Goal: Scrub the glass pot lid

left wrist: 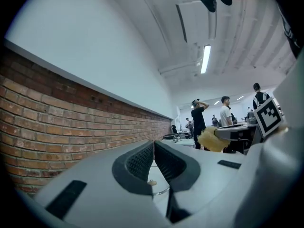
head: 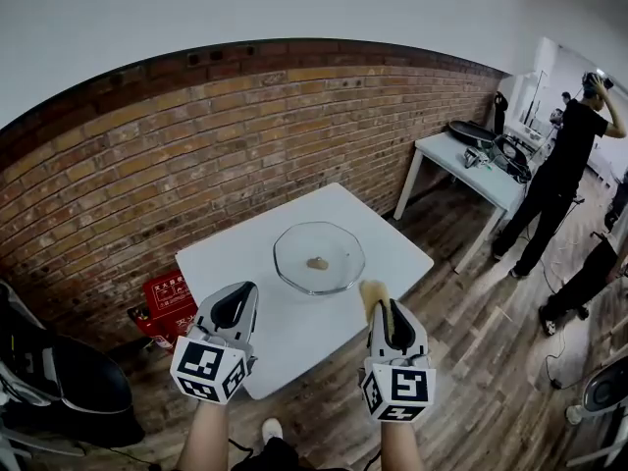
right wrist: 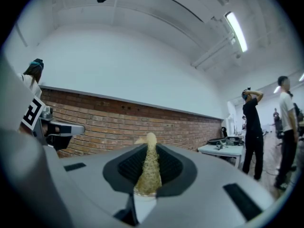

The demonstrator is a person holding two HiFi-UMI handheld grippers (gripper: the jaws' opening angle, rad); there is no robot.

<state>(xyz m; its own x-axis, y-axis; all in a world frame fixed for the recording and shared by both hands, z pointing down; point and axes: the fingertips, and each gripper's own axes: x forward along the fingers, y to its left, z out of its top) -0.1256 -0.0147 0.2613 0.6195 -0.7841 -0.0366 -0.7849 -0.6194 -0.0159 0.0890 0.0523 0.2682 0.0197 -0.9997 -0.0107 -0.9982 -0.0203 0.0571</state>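
The left claw is closed and empty. The right claw pinches a yellow sponge. A glass lid lies on the table.

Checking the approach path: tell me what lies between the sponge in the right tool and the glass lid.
Nothing but bare white table; the head view shows only tabletop between the sponge in the right tool and the glass lid.

Showing white characters on the red box by the table, too small for reading. Displaying black-and-white square markers, no letters, on the cubes of the left gripper and right gripper.
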